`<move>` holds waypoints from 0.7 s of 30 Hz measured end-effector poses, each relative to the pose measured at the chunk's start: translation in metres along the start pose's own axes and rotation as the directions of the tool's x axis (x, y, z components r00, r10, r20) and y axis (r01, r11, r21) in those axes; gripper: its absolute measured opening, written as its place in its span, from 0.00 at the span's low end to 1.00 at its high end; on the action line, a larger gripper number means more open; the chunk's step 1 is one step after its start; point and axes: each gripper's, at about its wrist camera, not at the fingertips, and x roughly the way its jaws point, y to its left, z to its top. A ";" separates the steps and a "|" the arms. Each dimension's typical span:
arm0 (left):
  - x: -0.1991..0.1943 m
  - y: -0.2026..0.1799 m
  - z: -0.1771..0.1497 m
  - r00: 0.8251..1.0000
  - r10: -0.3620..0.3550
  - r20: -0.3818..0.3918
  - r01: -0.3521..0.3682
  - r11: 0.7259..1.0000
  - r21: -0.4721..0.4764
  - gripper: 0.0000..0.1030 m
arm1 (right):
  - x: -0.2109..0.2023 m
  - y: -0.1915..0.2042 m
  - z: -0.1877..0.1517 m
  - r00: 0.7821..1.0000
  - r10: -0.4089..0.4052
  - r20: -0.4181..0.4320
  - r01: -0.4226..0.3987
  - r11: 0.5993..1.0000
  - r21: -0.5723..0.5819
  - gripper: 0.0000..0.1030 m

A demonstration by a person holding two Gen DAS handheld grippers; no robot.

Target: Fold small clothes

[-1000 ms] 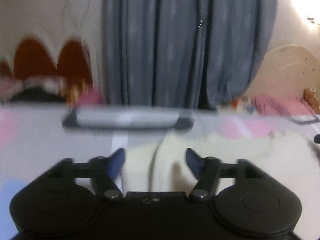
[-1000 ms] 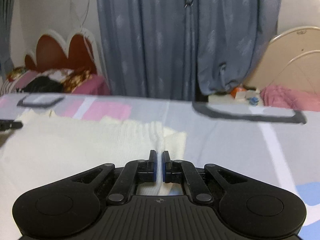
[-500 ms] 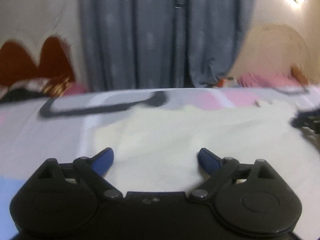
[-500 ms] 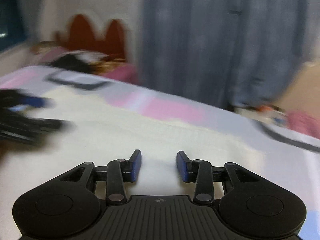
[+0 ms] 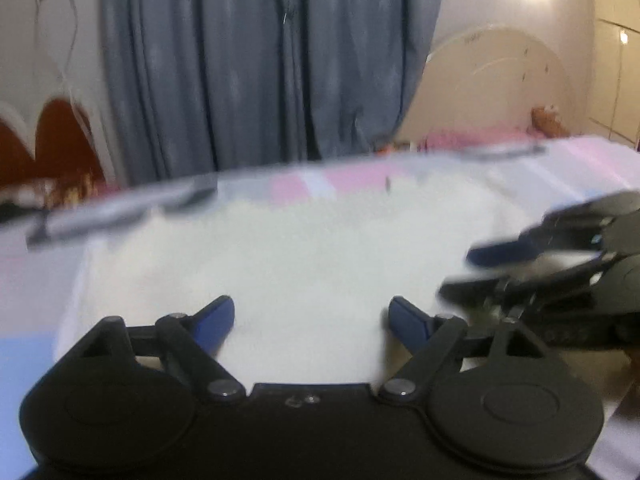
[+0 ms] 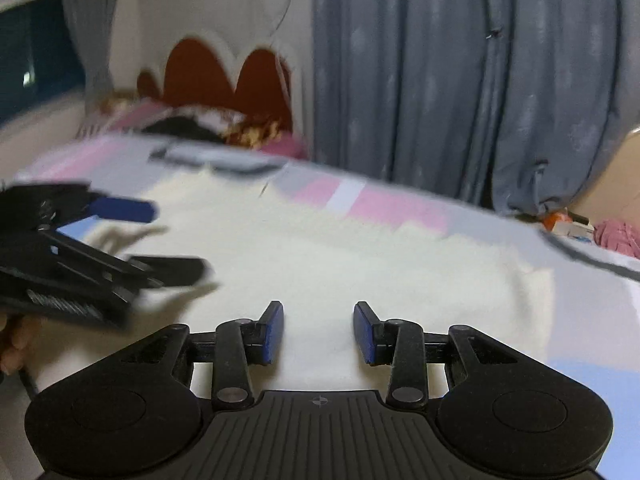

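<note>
The cream garment [image 5: 304, 256] lies flat on the patterned sheet [image 6: 592, 304], directly ahead of and beneath both grippers, its long axis running crosswise to the fingers in each wrist view. The left gripper [image 5: 310, 318] has its jaws spread wide over the cloth's near part, holding nothing; the right gripper [image 6: 318, 332] is likewise parted, its blue pads [image 6: 273, 332] hovering above bare cloth. Each tool shows in the other's view: the right gripper [image 5: 560, 264] sits just to the right of the left one, and the left gripper [image 6: 80, 248] just to the left of the right one, both blurred. The garment's far edge ends before a pink band [image 6: 400, 208] of the sheet, and its right edge [image 6: 536, 296] drops off ahead-right of the right gripper, with open sheet beyond. To the left of the left gripper, the cloth's edge [image 5: 76, 288] meets pale sheet. Grey curtains [image 5: 272, 60] hang behind.
</note>
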 end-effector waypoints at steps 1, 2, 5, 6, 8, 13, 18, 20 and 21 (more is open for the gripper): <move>-0.003 0.004 -0.006 1.000 -0.002 0.018 0.002 1.000 -0.016 0.83 | -0.002 0.001 -0.004 1.000 -0.008 0.008 0.008 1.000 -0.012 0.37; -0.007 0.008 -0.009 1.000 -0.002 0.020 0.002 1.000 -0.029 0.82 | -0.003 0.002 -0.005 1.000 -0.012 0.007 0.012 1.000 -0.015 0.36; -0.021 0.016 -0.009 0.999 0.001 0.045 0.002 0.998 -0.068 0.85 | -0.017 0.000 -0.004 1.000 -0.026 0.009 0.026 1.000 -0.010 0.37; -0.020 0.017 -0.010 0.999 -0.003 0.039 0.006 0.997 -0.075 0.85 | -0.019 0.001 -0.004 1.000 -0.016 0.016 0.016 1.000 -0.003 0.37; -0.014 0.017 -0.013 1.000 0.029 -0.004 -0.029 0.998 -0.061 0.86 | -0.012 0.009 -0.007 1.000 -0.014 -0.013 0.014 1.000 -0.009 0.37; -0.030 0.053 -0.026 0.994 0.107 -0.011 -0.108 0.993 -0.055 0.86 | -0.020 -0.022 -0.014 0.991 -0.135 -0.022 0.136 0.990 0.031 0.37; -0.058 0.066 -0.029 0.990 0.143 -0.014 -0.144 0.979 -0.146 0.77 | -0.046 -0.042 -0.015 0.990 -0.132 -0.049 0.138 0.980 0.146 0.37; -0.076 0.042 -0.026 0.993 0.110 0.040 -0.104 0.986 -0.132 0.83 | -0.066 -0.021 -0.011 0.998 -0.064 0.011 0.061 0.986 0.155 0.37; -0.081 0.030 -0.027 0.994 0.094 0.052 -0.087 0.990 -0.113 0.84 | -0.073 -0.006 -0.012 0.999 -0.028 0.020 0.024 0.987 0.161 0.37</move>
